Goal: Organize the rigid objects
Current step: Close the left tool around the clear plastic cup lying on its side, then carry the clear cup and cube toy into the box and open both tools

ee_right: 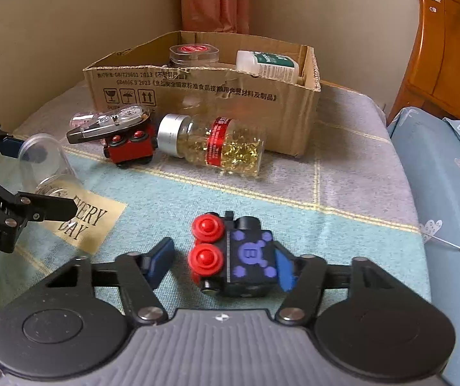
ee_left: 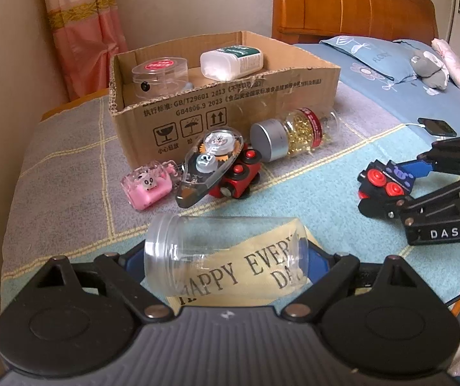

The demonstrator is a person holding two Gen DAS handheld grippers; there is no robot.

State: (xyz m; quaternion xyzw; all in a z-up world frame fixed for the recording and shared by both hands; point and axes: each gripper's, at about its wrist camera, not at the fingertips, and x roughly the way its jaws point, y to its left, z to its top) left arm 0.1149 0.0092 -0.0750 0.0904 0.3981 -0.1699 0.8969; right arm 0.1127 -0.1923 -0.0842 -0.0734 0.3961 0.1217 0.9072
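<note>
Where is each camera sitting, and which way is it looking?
Left wrist: sits on the left gripper, looking forward along its fingers at the clear jar between them, the cardboard box beyond; the right gripper shows at right.
Right wrist: sits on the right gripper, looking at the black toy train car between its open fingers; the left gripper shows at left.
Both share the box, the jar and the pill bottle.
</note>
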